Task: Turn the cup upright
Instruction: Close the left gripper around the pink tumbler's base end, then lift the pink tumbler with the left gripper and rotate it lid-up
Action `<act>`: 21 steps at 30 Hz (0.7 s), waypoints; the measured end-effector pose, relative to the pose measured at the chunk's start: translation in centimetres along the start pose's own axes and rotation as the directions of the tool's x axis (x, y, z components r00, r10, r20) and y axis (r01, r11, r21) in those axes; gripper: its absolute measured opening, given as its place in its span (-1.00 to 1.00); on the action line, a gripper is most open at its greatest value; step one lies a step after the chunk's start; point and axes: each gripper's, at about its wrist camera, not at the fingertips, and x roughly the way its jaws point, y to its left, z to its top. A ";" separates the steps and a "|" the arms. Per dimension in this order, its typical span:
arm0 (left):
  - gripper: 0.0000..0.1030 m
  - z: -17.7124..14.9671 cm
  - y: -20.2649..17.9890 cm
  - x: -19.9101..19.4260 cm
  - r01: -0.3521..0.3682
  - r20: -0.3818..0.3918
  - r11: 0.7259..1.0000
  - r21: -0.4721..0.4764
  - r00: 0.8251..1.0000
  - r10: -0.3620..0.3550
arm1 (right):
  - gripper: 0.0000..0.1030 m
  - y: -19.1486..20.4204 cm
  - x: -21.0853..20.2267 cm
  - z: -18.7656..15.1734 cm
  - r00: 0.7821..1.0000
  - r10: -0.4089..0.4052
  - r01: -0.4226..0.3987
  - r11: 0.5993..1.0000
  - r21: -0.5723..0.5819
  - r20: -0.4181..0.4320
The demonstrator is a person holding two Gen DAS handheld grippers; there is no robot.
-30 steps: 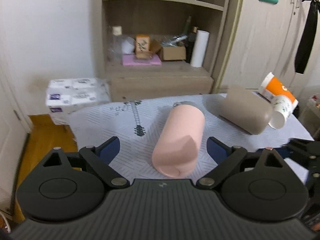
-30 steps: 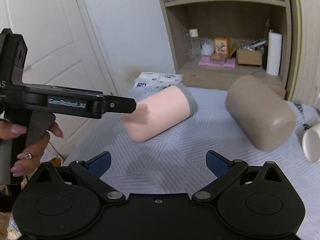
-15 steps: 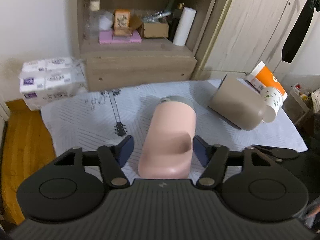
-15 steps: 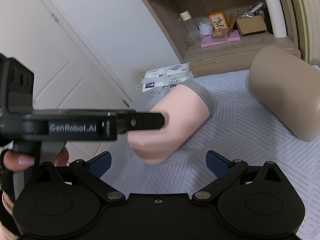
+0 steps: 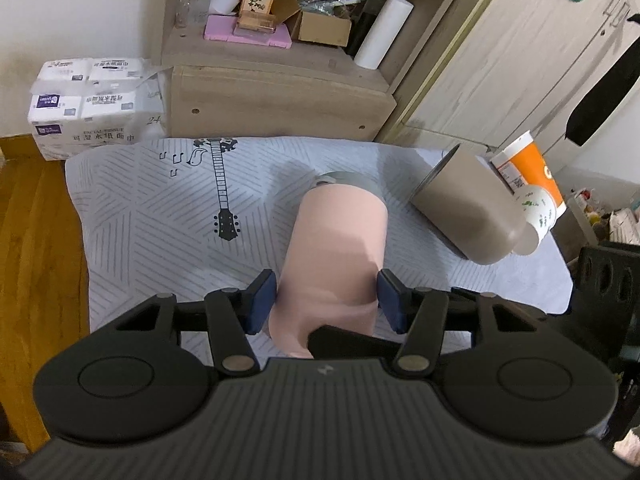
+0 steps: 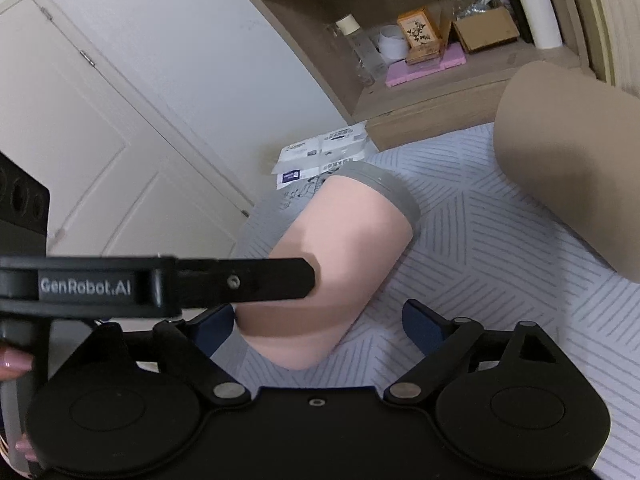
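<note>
A pink cup [image 5: 336, 248] with a grey rim band lies on its side on the patterned cloth, its base toward me; it also shows in the right wrist view [image 6: 332, 276]. My left gripper [image 5: 326, 304] straddles the cup near its base, blue pads [image 5: 262, 298] close to or touching both sides. In the right wrist view the left gripper's finger [image 6: 248, 282] lies across the cup. My right gripper [image 6: 316, 326] is open just beside the cup's base, holding nothing.
A tan cup [image 5: 466, 210] lies on its side to the right, with an orange-and-white paper cup [image 5: 534, 178] behind it. The cloth-covered table [image 5: 160, 216] ends near a wooden shelf unit [image 5: 280, 92]. A tissue pack [image 5: 92, 108] sits on the floor at left.
My left gripper has moved forward and closed in around the pink cup's base end. My right gripper has come closer to the cup from its side.
</note>
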 end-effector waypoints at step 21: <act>0.03 -1.3 -1.9 0.2 0.028 -0.106 0.998 -0.064 0.994 -0.035 | 0.59 -0.7 -1.7 -1.1 0.999 0.033 -0.033 0.999 -0.026 -0.013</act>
